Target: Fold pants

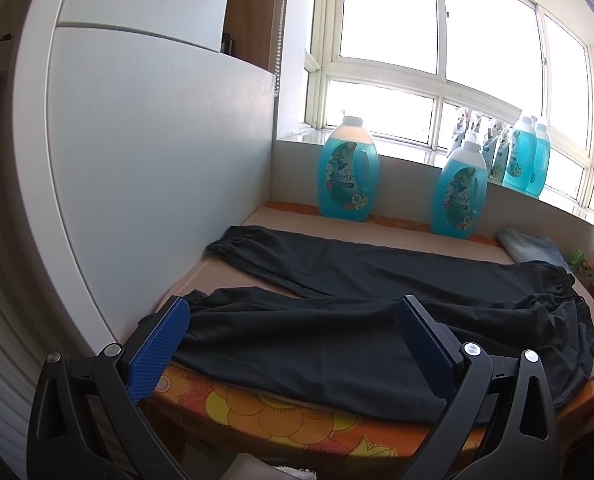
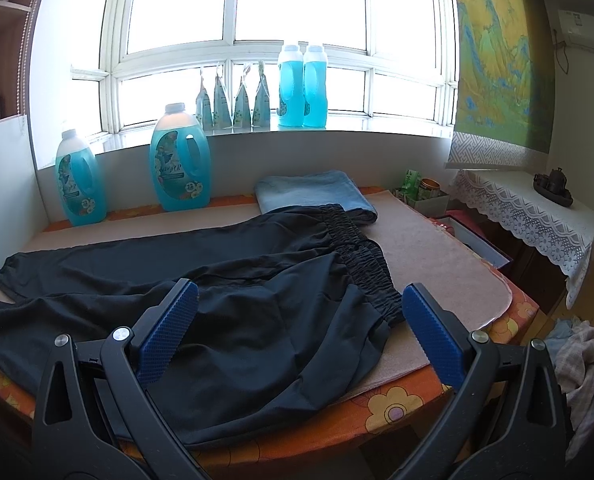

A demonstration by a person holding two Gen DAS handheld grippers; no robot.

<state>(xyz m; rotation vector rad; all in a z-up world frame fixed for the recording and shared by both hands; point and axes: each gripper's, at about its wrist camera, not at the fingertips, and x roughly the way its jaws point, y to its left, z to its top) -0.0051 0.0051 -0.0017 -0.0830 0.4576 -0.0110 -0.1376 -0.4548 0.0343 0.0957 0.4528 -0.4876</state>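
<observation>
Both tongs were wide open and held nothing. Left tongs hung above the near leg of the black pants, close to the cuff end by the table's left edge. Right tongs hung above the hip part of the pants, with the bunched stretchy waistband just beside the right finger. Each finger had a bumpy blue pad.

The pants lay flat and spread out across the table, both legs pointing to the left edge and the waistband toward the right. The cloth looked thin and smooth, with soft wrinkles. The near leg hung a little over the front edge.

Under the pants lay a fuzzy tan mat. Under that was an orange tablecloth with yellow flowers. A folded light blue towel sat at the back edge, touching the waistband. Two big blue bottles stood along the back edge on the left. More blue bottles and small pouches stood on the windowsill. A bright window filled the back wall. A white panel stood at the left edge. A side table with a lace cloth stood to the right.
</observation>
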